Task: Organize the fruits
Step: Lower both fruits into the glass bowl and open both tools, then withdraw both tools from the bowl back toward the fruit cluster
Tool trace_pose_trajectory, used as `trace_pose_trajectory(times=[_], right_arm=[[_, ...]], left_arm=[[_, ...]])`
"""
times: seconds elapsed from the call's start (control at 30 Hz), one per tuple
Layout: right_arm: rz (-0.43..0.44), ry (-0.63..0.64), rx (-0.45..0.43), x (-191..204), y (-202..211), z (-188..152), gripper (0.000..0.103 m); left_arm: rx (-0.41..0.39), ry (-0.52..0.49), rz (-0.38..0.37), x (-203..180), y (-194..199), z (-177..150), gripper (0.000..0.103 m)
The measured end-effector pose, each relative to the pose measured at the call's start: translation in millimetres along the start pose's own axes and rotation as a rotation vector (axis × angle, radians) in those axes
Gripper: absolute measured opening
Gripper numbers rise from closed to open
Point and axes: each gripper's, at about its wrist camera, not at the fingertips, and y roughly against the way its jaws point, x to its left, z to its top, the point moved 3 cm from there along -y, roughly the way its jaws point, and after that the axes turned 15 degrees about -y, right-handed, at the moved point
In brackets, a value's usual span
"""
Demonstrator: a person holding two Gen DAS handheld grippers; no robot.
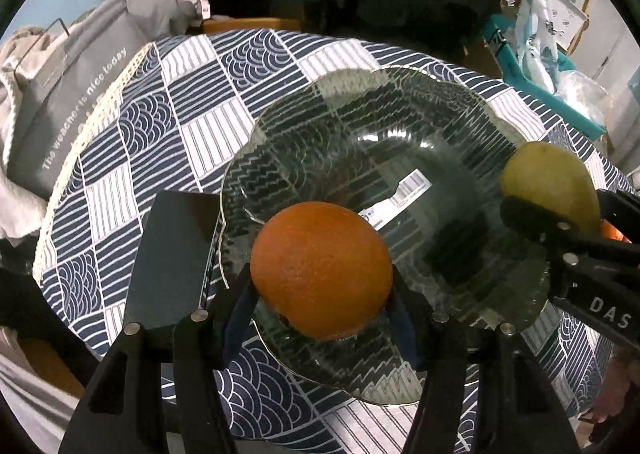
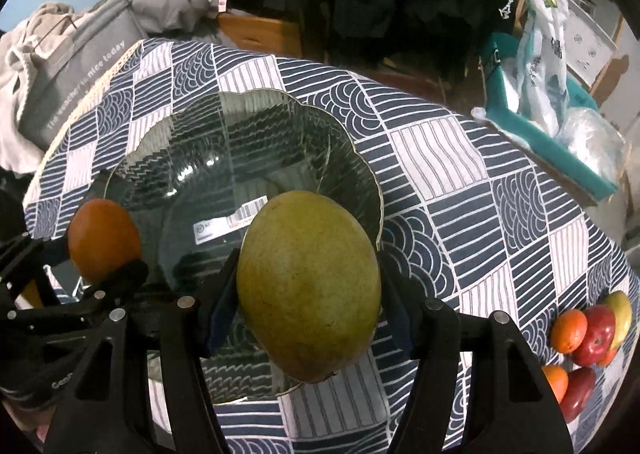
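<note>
Left wrist view: left gripper clamps an orange between both pads, jaws partly closed around its width, held above the near rim of the glass bowl. Bowl is empty apart from a barcode sticker showing through its base, so the drop zone is free. The right gripper comes in from the right edge with a mango over the bowl's right side. A dark flat object lies just left of the bowl, possibly a phone, hard to tell.

Right wrist view: right gripper is closed on the mango, pinched across its middle, long axis running away from the camera, over the bowl's near-right rim. Orange hangs at the bowl's left. Both fruits look staged for release into the bowl; they sit well apart, so no clash. Scalloped rim is the edge to clear. Remaining fruit pile waits at the right on the tablecloth, near the table edge.
</note>
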Motion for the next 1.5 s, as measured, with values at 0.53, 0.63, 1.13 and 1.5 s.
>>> trace_pose_trajectory(times=[0.53, 0.63, 1.13, 1.5], right_arm=[[0.016, -0.014, 0.021, -2, -1, 2, 0.068], [0.052, -0.014, 0.022, 2, 1, 2, 0.072], [0.029, -0.034, -0.079, -7, 35, 15, 0.072], [0.005, -0.027, -0.207, -16, 87, 20, 0.072]], left_arm=[[0.066, -0.02, -0.008, -7, -15, -7, 0.074], [0.027, -0.043, 0.033, -9, -3, -2, 0.082], [-0.032, -0.049, 0.043, -8, 29, 5, 0.082], [-0.115, -0.044, 0.023, -14, 65, 15, 0.082]])
